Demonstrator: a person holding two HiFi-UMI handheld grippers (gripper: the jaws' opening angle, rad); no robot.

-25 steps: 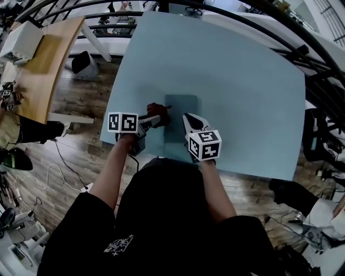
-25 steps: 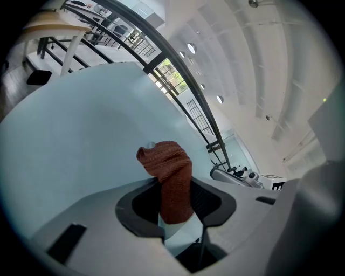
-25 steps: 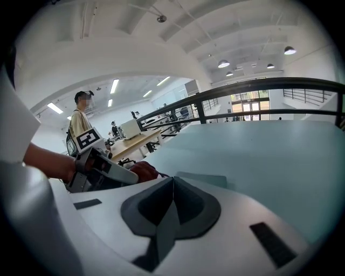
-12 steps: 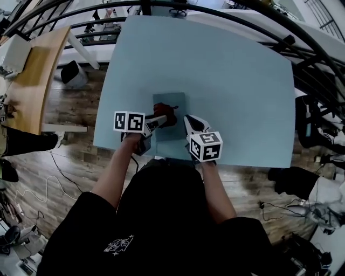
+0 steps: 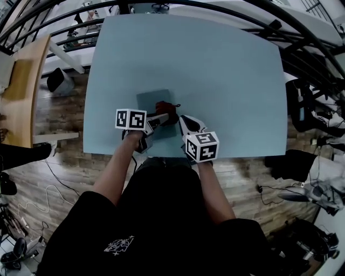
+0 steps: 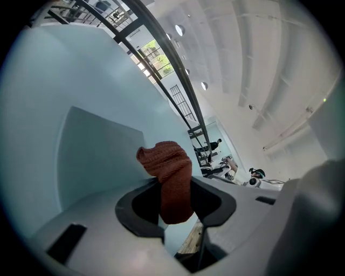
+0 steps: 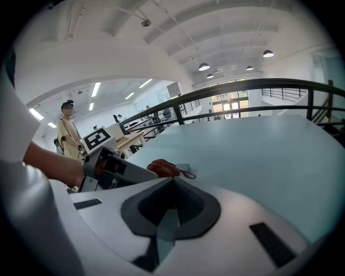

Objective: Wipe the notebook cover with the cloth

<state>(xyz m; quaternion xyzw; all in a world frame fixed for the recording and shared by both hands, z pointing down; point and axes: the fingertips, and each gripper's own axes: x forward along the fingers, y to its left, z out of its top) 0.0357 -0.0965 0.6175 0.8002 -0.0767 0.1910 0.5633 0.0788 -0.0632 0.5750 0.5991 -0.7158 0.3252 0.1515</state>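
Observation:
A grey-teal notebook (image 5: 151,105) lies flat near the front edge of the pale blue table (image 5: 215,75). My left gripper (image 5: 163,118) is shut on a rust-red cloth (image 5: 166,110), which rests on the right half of the cover. Seen from the left gripper view, the cloth (image 6: 168,172) bulges out between the jaws of that gripper (image 6: 175,186), with the notebook (image 6: 91,156) beyond. My right gripper (image 5: 183,120) is shut and empty, its tip at the notebook's right edge. In the right gripper view, past the shut right gripper (image 7: 172,180), the cloth (image 7: 163,167) and the left gripper (image 7: 116,170) show.
A wooden desk (image 5: 21,86) stands to the left, with a dark bin (image 5: 58,80) beside it. A black railing (image 5: 226,16) curves behind the table. Cables (image 5: 48,183) lie on the wooden floor. A person (image 7: 67,135) stands far off.
The left gripper has dragged the cloth rightward over the cover, from its left edge to its right half. The right gripper stays at the right edge. The head camera has shifted.

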